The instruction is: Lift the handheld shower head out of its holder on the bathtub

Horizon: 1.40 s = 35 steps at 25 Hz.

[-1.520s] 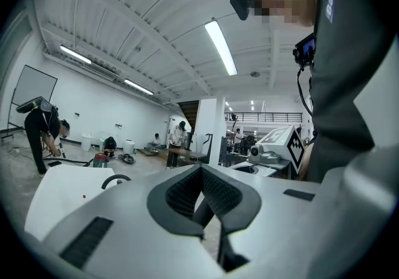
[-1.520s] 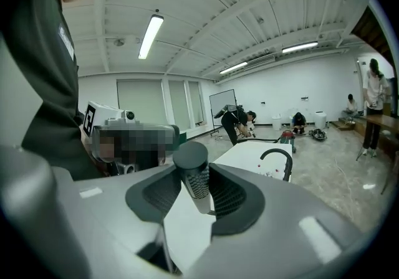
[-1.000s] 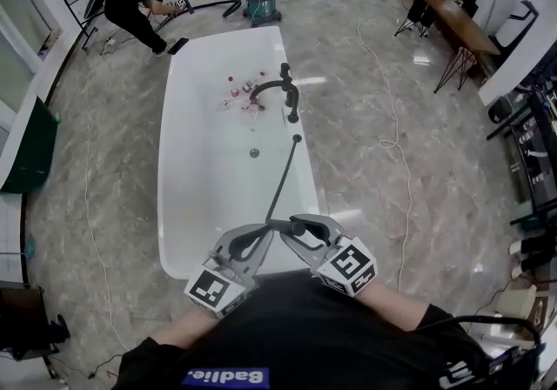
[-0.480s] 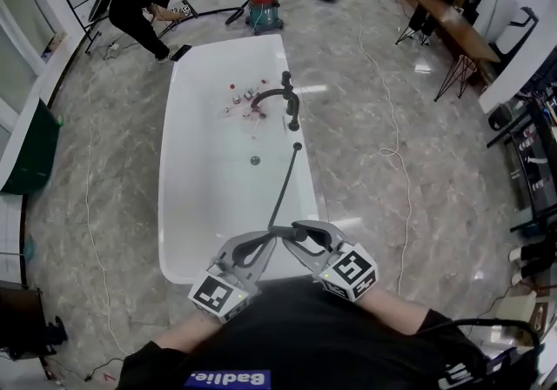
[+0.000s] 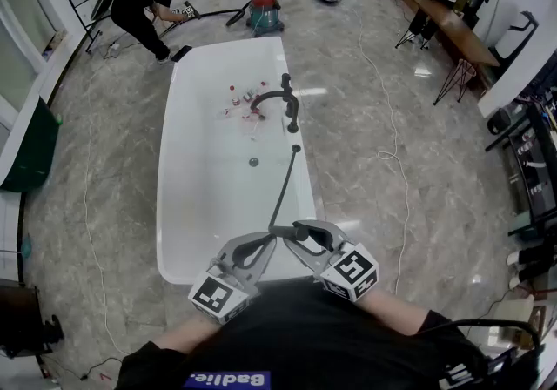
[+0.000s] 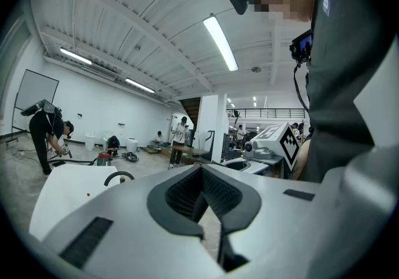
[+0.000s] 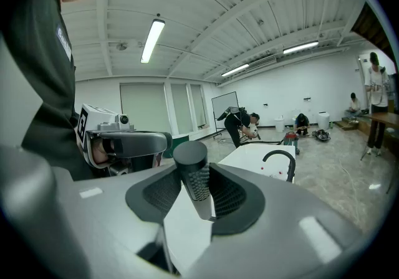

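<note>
My right gripper (image 5: 291,230) (image 7: 194,169) is shut on the dark, cylindrical shower head (image 7: 194,179), held over the near end of the white bathtub (image 5: 178,205). The pads press on its ribbed handle from both sides. Its black hose (image 5: 285,179) runs from the gripper back to the tub's right rim, just in front of the black faucet (image 5: 288,103) (image 7: 279,159). My left gripper (image 5: 268,238) (image 6: 201,170) is close beside the right one, shut with its tips together and nothing between them.
Small red and white items (image 5: 244,99) lie in the tub near the faucet, with the drain (image 5: 253,162) further this way. A vacuum cleaner (image 5: 264,5) and a crouching person (image 5: 144,1) are beyond the tub. A white cable (image 5: 392,144) trails on the marble floor at right.
Both grippers hold still with the shower head in the right one. Only the head view has shifted slightly.
</note>
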Each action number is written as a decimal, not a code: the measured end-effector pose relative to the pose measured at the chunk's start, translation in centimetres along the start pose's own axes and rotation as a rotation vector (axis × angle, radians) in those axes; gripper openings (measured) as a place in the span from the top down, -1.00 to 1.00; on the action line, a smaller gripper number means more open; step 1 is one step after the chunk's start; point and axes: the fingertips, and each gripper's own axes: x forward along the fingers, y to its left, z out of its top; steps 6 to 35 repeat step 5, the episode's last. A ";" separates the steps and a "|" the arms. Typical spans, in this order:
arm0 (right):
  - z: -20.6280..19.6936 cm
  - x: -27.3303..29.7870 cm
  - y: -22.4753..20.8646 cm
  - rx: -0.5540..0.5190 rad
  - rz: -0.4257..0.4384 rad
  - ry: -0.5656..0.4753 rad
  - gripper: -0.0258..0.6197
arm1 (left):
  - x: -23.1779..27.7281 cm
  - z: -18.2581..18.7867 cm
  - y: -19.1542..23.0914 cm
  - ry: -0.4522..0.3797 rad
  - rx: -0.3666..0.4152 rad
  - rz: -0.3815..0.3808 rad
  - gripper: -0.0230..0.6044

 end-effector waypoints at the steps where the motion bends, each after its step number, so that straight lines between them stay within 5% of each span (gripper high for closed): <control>1: 0.0 0.0 0.0 0.000 -0.001 0.000 0.51 | -0.1 0.0 0.0 -0.001 0.002 -0.002 0.91; 35: -0.1 0.1 0.1 0.002 -0.002 0.000 0.51 | -0.6 -0.1 0.2 -0.004 0.003 0.006 0.91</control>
